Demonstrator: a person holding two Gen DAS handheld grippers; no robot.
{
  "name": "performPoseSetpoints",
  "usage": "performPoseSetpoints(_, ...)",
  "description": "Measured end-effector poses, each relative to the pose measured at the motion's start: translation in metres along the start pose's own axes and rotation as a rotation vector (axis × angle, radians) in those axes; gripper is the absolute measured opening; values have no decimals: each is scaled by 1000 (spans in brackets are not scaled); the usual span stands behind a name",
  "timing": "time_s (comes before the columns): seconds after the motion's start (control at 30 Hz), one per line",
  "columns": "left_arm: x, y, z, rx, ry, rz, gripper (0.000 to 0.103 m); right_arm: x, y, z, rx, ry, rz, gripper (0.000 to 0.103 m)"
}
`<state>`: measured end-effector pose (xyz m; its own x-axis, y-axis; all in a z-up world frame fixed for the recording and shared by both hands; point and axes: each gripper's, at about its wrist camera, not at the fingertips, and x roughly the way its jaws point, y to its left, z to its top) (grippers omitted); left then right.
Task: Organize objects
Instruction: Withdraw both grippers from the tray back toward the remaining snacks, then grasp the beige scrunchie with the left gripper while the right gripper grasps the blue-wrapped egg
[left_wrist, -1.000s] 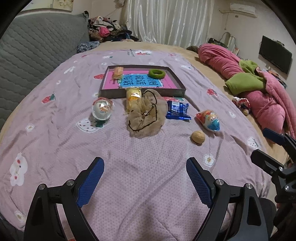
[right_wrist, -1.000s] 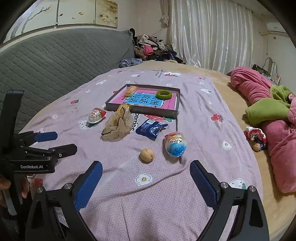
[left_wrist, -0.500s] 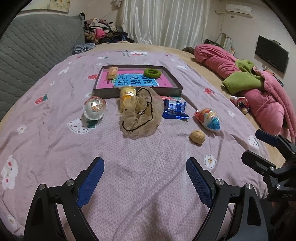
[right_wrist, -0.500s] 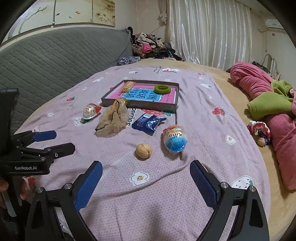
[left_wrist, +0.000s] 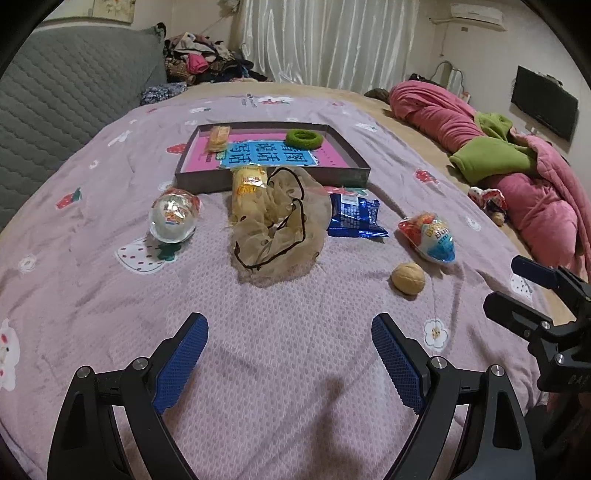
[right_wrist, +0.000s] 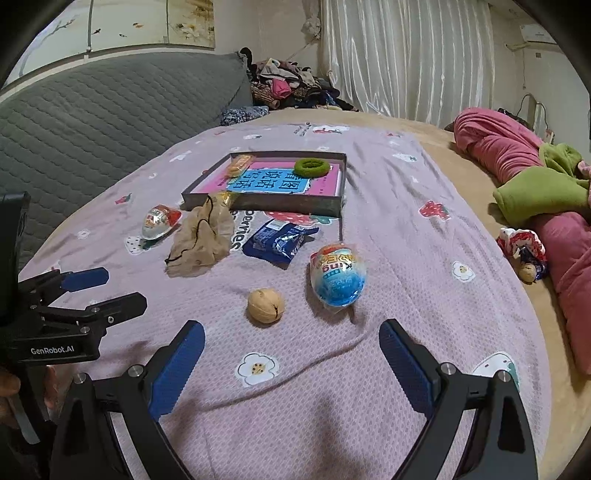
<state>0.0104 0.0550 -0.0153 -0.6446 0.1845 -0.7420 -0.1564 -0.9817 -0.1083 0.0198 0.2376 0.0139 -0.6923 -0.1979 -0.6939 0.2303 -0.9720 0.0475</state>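
Both grippers hang over the near part of the bed with their blue-padded fingers spread wide and nothing between them. The right gripper (right_wrist: 291, 362) is the closer one to the loose items: the walnut (right_wrist: 265, 306) lies just beyond its fingertips, a little left of the gap's centre line, and the blue-and-white toy egg (right_wrist: 338, 274) sits just right of and slightly beyond the walnut, near but apart from it. From the left gripper (left_wrist: 290, 358) the same walnut (left_wrist: 408, 278) lies off to the far right, outside its right finger, so the right hand looks better placed for it. The walnut is small, round and tan, with a dark crack on its near face; having no long axis, it probably needs no wrist turn. The egg is wrapped in shiny film, its long axis running roughly near to far. Farther out lie a blue snack packet (right_wrist: 279, 239), a crumpled beige net (left_wrist: 280, 225) and a clear-topped egg (left_wrist: 173, 219). Beyond them stands the shallow tray (left_wrist: 273, 180), already holding a green ring (left_wrist: 304, 139) and a yellow snack (left_wrist: 218, 137); the net's edge seems to touch the tray wall, though the view leaves that unsure.
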Motion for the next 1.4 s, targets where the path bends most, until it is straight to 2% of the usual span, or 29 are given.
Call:
performPoseSetpoints(0.57,40,-5,11,0,31,13,91,36,-12,11,23,31,-18,96)
performPoseSetpoints(0.93,54,-5,31,4,9,12,91,56,-31,28,55,32,-47,96)
performPoseSetpoints(1.4,80,-9,59,22,12,4,91,95,-42,42,62,81,-67,96)
